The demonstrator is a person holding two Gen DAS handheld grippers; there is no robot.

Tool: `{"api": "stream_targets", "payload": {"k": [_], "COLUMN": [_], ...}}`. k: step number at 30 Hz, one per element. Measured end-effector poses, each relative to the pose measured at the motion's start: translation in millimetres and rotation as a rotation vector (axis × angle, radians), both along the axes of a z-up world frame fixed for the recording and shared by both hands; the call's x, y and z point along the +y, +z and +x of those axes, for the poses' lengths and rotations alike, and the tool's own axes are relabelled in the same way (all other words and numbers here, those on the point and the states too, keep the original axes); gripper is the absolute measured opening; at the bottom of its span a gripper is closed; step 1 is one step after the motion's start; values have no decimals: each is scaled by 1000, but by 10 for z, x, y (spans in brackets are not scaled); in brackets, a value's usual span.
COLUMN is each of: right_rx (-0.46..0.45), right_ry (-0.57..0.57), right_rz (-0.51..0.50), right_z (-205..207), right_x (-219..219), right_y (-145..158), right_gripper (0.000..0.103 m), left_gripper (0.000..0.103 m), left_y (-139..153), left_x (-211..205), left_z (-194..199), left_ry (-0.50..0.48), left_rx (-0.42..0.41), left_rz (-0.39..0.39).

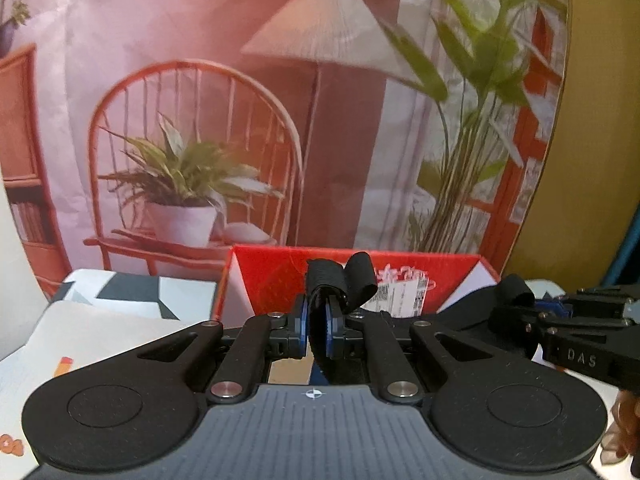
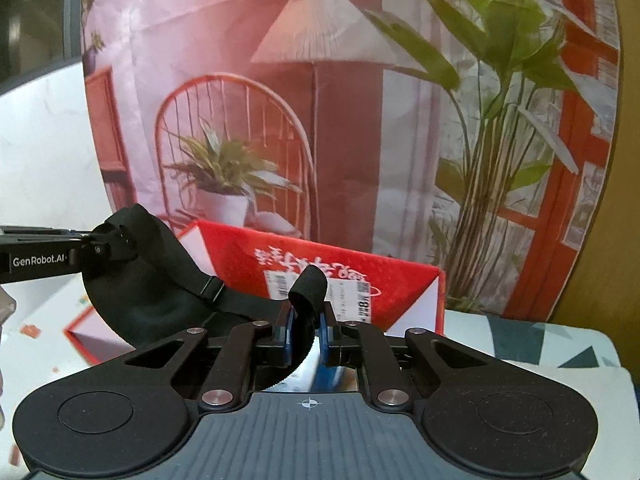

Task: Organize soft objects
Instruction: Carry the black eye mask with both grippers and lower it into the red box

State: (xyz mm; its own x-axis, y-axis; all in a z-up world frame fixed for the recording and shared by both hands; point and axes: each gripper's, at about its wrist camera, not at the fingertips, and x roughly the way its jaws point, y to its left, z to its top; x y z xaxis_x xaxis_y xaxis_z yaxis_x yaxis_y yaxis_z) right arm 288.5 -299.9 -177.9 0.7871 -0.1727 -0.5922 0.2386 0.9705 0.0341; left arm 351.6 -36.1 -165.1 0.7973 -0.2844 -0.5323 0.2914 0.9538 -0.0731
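- Left hand-held gripper [image 1: 317, 314]: jaws drawn in tight on the black elastic strap [image 1: 340, 280] of a black padded fabric eye mask [image 2: 148, 280]; a folded loop of strap stands up past the blue pads.
- Right hand-held gripper [image 2: 307, 326]: likewise clamped on the other black strap end [image 2: 310, 286], which curls above the fingertips.
- The mask hangs stretched between the two tools, clear of the counter [image 2: 560, 344]. Its long axis runs side to side, from one grip to the other.
- Landmark: open red cardboard box [image 2: 340, 264] with white inner flaps. The mask sits just in front of it, near its rim; in the right wrist view the padded body overlaps the box's left corner. Both hands appear about equally near the box.
- Judgement: the coming move likely carries the mask forward over the box opening; both grips would need releasing together.
- Behind the box: a printed backdrop [image 1: 280, 80] showing chair, lamp and plants.
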Motion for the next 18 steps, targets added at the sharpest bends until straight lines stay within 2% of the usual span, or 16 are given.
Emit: {"api": "stream_targets", "payload": {"k": [6, 10, 15, 18], "right_rx": [69, 130, 164, 175], "right_ry": [-43, -28, -28, -33], "right_rz": [33, 48, 116, 121], "right_z": [99, 126, 122, 122], "right_x": [-171, -152, -141, -134], "right_y": [-286, -463, -559, -560], "right_gripper": [11, 11, 11, 11], "left_gripper": [10, 10, 10, 11], "left_y": [-258, -423, -490, -478], "left_x": [-58, -79, -102, -79], "left_z": [134, 165, 159, 146], "left_ry": [-56, -83, -107, -115], "left_rx": [81, 144, 186, 190], "left_rz": [18, 30, 57, 55]}}
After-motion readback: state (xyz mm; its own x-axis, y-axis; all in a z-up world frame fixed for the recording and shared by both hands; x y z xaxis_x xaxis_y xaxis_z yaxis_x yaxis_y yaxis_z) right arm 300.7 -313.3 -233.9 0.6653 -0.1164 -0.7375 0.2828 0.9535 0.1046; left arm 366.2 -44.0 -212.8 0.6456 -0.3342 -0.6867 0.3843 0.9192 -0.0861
